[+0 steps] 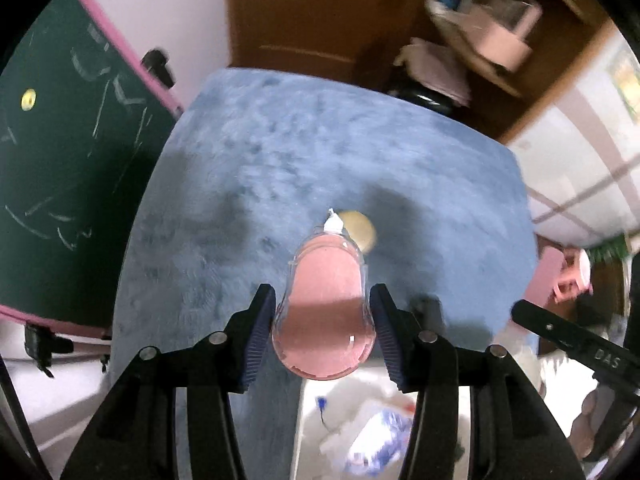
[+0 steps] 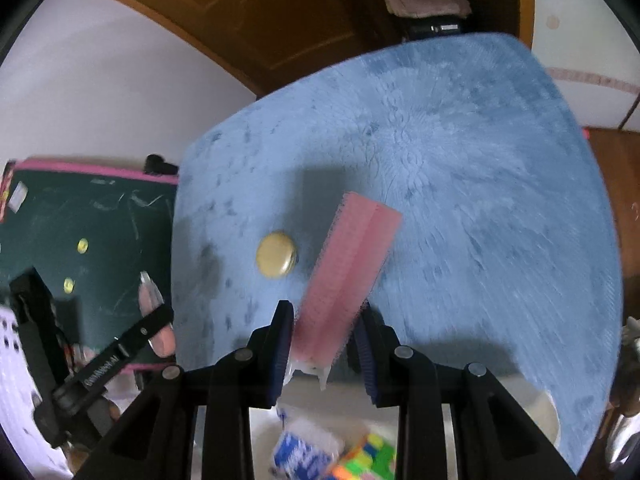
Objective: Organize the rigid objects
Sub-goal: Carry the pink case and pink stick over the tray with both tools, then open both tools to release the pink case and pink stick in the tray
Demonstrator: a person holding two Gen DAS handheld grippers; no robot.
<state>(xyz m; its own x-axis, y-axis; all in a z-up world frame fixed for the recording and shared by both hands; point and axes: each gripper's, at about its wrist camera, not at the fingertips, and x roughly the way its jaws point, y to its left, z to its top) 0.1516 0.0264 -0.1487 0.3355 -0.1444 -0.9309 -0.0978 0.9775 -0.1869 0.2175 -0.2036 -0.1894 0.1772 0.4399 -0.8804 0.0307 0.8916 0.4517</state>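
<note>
My left gripper (image 1: pixel 323 322) is shut on a pink correction-tape dispenser (image 1: pixel 326 300) with a clear shell and white tip, held above the blue mat (image 1: pixel 280 152). My right gripper (image 2: pixel 324 344) is shut on a pink ribbed rectangular block (image 2: pixel 348 272), tilted up to the right over the mat (image 2: pixel 460 160). A round gold tin (image 2: pixel 276 255) lies on the mat left of the block; in the left wrist view the tin (image 1: pixel 362 228) sits just beyond the dispenser's tip.
A green chalkboard with a pink frame (image 1: pixel 60 160) stands left of the mat. A white container below holds a blue-white packet (image 2: pixel 304 450) and a colourful cube (image 2: pixel 368 456). Wooden furniture (image 1: pixel 320 12) and a shelf with boxes (image 1: pixel 492 36) lie behind.
</note>
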